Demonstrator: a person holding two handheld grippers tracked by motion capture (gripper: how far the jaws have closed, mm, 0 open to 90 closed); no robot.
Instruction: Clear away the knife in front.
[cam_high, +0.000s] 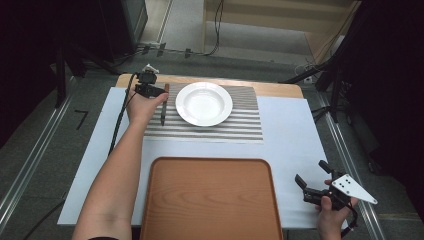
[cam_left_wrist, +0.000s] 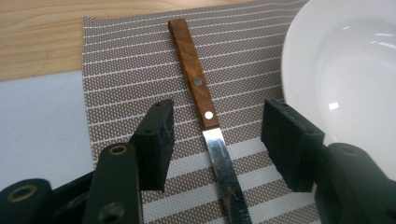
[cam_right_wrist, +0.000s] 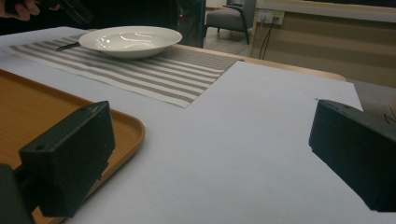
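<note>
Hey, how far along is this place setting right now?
Done: plate sits on the striped placemat. In hand: left gripper, jaws open, straddles the knife lying left of the plate. Left: tray holds nothing; right gripper waits open beside it.

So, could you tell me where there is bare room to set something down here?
The wooden tray is empty. Bare white cover lies between the tray, the striped placemat and the right gripper. It is crowded at the placemat's left, where the knife, plate and left gripper meet.
</note>
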